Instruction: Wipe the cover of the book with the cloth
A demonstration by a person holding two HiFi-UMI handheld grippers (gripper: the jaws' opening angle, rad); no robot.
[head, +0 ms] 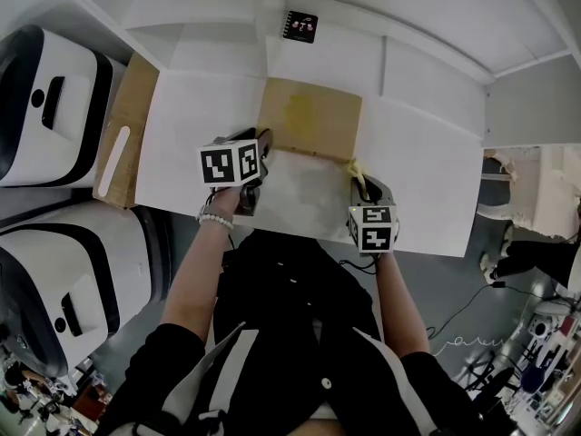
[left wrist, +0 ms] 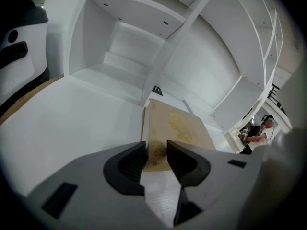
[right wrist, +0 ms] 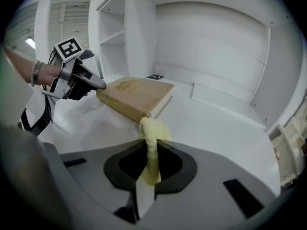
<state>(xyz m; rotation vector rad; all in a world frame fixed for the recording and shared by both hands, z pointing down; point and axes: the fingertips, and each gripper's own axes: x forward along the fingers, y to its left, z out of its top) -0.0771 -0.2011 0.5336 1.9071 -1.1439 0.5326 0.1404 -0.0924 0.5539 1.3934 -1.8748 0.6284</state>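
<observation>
A book (head: pixel 309 116) with a tan cover lies flat on the white table (head: pixel 427 171). My left gripper (head: pixel 263 143) is at its near left corner. In the left gripper view the book (left wrist: pixel 175 123) runs away from the left gripper (left wrist: pixel 156 152), whose jaws stand apart with that corner in the gap; I cannot tell if they touch it. My right gripper (head: pixel 363 189) is just off the book's near right corner, shut on a yellow cloth (head: pixel 356 169). In the right gripper view the cloth (right wrist: pixel 152 133) sticks out of the right gripper (right wrist: pixel 151 162) toward the book (right wrist: pixel 136 94).
A small black card (head: pixel 300 26) lies at the far side of the table. A brown board (head: pixel 123 139) sits at the table's left edge, beside two white machines (head: pixel 45 107). White shelves (left wrist: pixel 144 42) rise behind the table.
</observation>
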